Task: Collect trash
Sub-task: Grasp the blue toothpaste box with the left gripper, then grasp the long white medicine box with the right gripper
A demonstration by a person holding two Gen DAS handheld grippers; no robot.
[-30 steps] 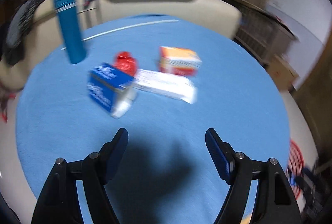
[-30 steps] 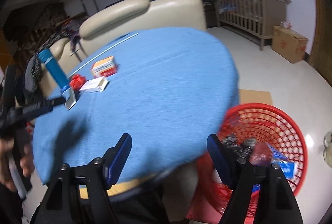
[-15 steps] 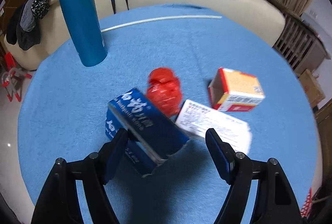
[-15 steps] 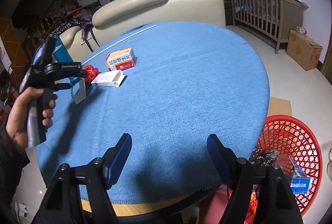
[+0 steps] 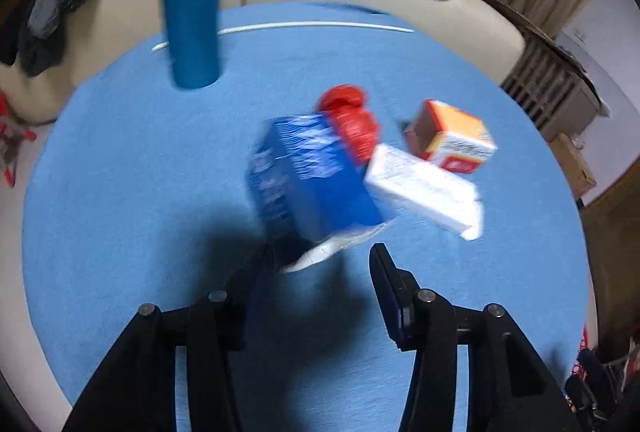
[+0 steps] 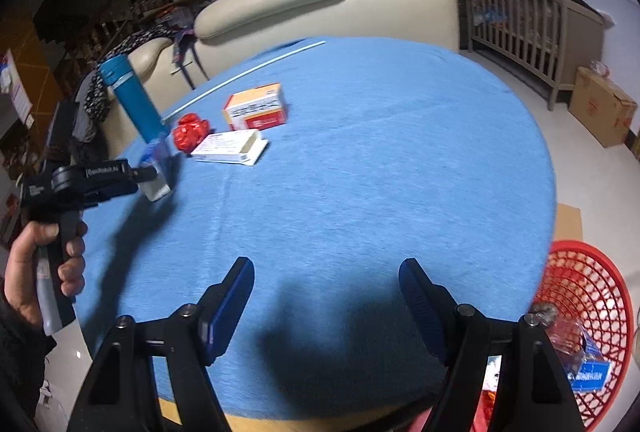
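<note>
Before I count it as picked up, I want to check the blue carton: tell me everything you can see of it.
The blue carton is a cardboard box with white print and a white end, blurred by motion. It sits tilted between the fingers of the left gripper, jaws closed in on its white end. A red wrapper and a white box lie close behind; contact is unclear. Whether it has left the blue cloth cannot be told.

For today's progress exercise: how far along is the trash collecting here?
Done: the red basket already holds some trash. In hand: the left gripper is closing around the blue carton, though the blur hides whether it grips yet. Left: the red wrapper, white box and orange box lie on the table. The right gripper is open, empty.
</note>
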